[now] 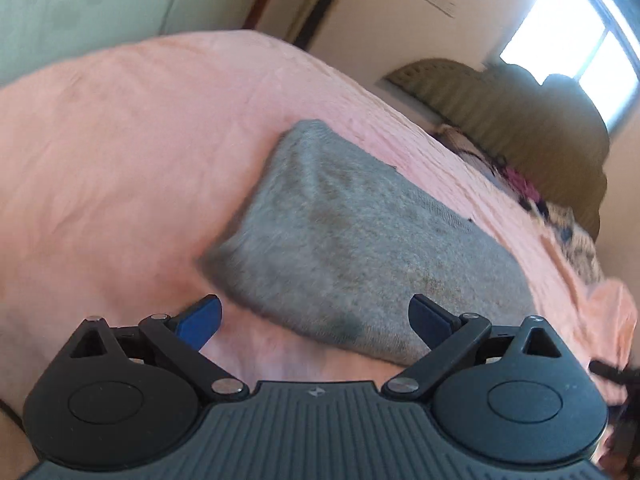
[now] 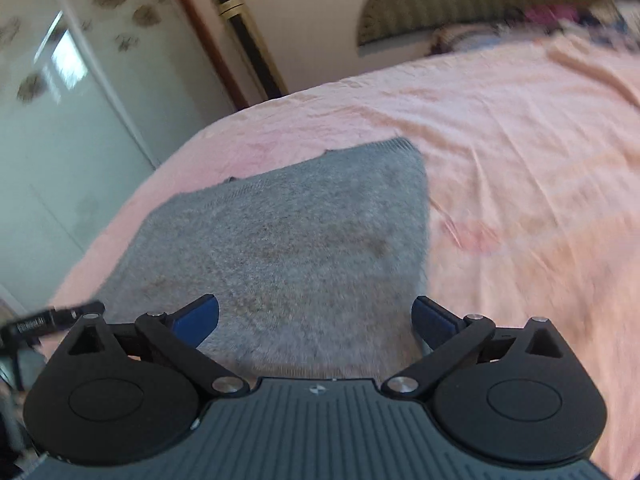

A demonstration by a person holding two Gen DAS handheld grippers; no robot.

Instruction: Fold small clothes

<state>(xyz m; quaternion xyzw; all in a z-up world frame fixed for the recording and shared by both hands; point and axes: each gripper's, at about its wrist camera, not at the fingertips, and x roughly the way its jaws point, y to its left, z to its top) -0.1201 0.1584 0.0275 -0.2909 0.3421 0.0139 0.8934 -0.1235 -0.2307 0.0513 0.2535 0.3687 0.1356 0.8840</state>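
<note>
A grey knit garment point(image 1: 360, 240) lies folded into a flat rectangle on the pink bedspread point(image 1: 120, 152). My left gripper point(image 1: 316, 320) is open and empty, hovering just above the garment's near edge. In the right wrist view the same garment point(image 2: 288, 232) fills the middle, on the pink bedspread point(image 2: 520, 160). My right gripper point(image 2: 316, 320) is open and empty, over the garment's near end. Both views are blurred by motion.
A dark olive headboard point(image 1: 520, 112) and patterned pillows point(image 1: 560, 224) stand at the bed's far end, below a bright window point(image 1: 568, 28). A white wardrobe point(image 2: 60, 120) and a dark pole with a gold top point(image 2: 248, 40) stand beyond the bed. The other gripper's tip point(image 2: 52, 320) shows at the left.
</note>
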